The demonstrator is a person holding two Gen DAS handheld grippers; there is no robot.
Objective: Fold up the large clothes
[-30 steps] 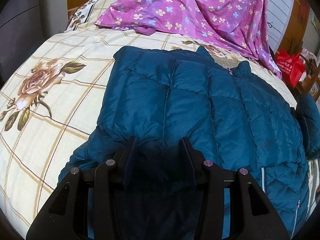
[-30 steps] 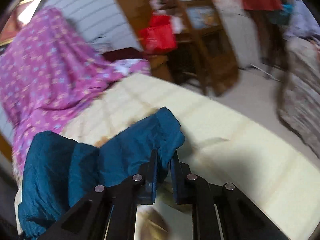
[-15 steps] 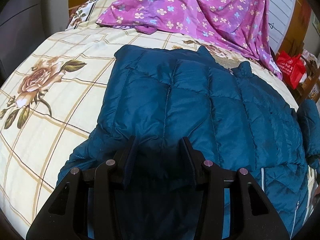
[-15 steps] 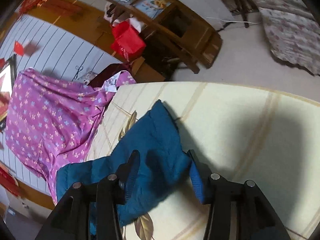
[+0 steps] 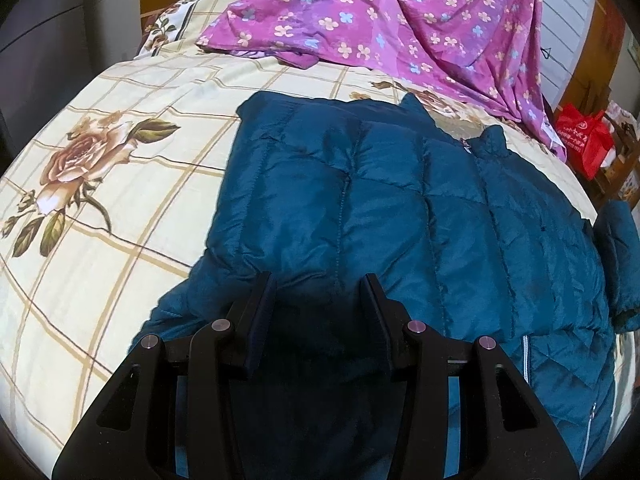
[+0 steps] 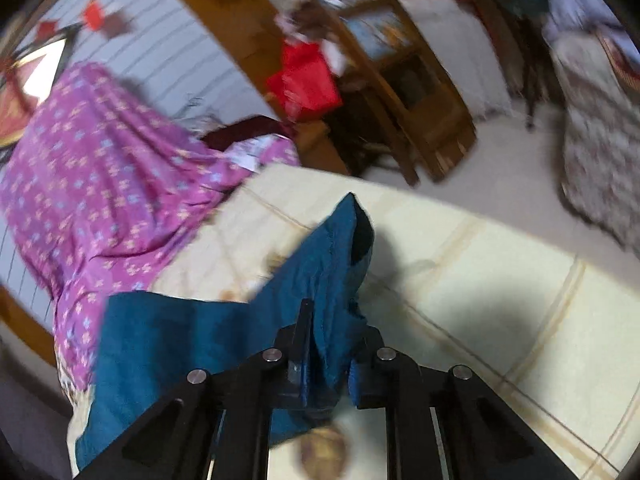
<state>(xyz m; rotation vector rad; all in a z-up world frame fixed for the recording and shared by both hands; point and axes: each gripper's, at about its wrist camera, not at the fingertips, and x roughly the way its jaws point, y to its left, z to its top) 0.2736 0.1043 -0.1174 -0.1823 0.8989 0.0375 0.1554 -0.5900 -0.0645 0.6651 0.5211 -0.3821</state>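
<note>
A teal quilted puffer jacket [image 5: 400,208] lies spread on the bed, collar at the far side. My left gripper [image 5: 318,292] is open and hovers over the jacket's near part, holding nothing. In the right wrist view my right gripper [image 6: 332,328] is shut on the jacket's teal sleeve [image 6: 320,264], which rises lifted off the bed with its cuff pointing away. The jacket's body [image 6: 168,340] lies to the left in that blurred view.
The bed has a cream checked sheet with rose prints [image 5: 88,152]. A purple floral cloth [image 5: 392,20] lies at the bed's far side. A red bag [image 5: 584,140] and wooden furniture [image 6: 404,92] stand beyond the bed's right edge.
My right gripper was shut on the sleeve, opened over it half a second ago, and is now shut on it again and lifting it. The left gripper has stayed open and almost still.
</note>
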